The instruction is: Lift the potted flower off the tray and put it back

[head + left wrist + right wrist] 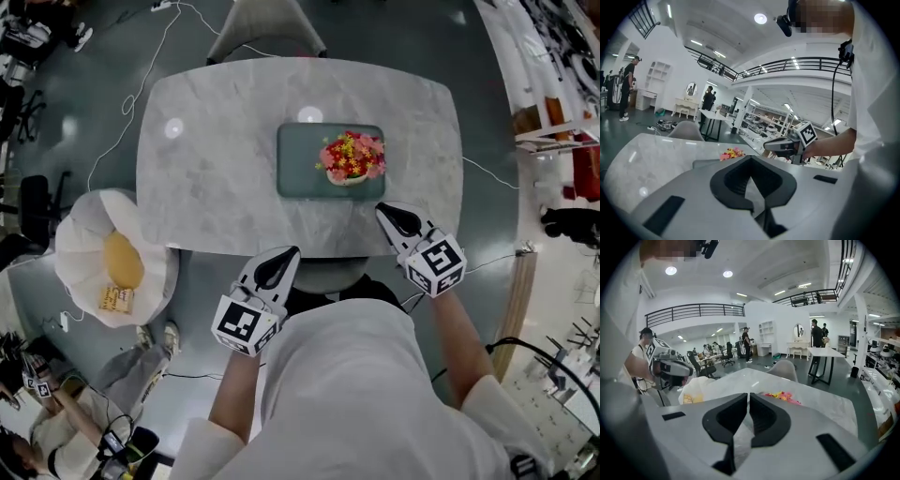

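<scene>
both claws hang by the near edge of the worktop [206, 159] — the left claw [281, 264] and the right claw [394, 218] are each pinched together with nothing between the jaws. farther out, the potted flower [352, 157] sits on the right half of the green tray [300, 169], untouched. this looks like the approach — the next move calls for parting a claw and reaching forward to clasp the pot below the blooms.
</scene>
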Motion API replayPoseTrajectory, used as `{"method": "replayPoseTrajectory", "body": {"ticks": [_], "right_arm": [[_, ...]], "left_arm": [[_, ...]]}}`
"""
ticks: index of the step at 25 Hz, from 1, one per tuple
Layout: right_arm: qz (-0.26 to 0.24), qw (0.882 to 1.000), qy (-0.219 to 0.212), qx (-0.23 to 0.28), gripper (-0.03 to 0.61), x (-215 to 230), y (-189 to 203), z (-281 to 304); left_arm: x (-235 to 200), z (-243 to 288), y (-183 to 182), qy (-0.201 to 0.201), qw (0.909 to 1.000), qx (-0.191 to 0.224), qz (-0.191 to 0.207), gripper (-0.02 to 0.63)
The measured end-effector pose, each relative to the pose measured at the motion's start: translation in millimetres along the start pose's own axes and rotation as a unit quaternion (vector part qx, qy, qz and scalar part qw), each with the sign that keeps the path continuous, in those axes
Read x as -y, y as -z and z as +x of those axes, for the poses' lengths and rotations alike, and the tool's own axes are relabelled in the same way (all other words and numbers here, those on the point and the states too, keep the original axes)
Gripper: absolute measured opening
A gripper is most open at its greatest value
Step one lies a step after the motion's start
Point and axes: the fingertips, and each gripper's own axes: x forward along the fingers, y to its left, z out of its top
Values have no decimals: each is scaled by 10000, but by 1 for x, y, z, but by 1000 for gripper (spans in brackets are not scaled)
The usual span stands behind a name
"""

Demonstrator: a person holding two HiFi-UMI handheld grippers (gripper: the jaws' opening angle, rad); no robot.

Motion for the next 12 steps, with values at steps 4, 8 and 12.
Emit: {"method": "replayPoseTrajectory", "body": {"ticks": [4, 8, 12], "right_arm": [[-42, 9993, -217, -295, 25, 8, 11, 27], [-102, 9957, -476, -788, 54, 13, 32, 50], [-422, 9887, -662, -1277, 71, 17, 50, 76]], "left_arm": [[-13, 1, 5, -156, 9998, -15, -117, 3], [-22, 6, 11, -287, 9992, 4, -276, 3], [-36, 10, 15, -422, 9986, -14, -326, 3]]}}
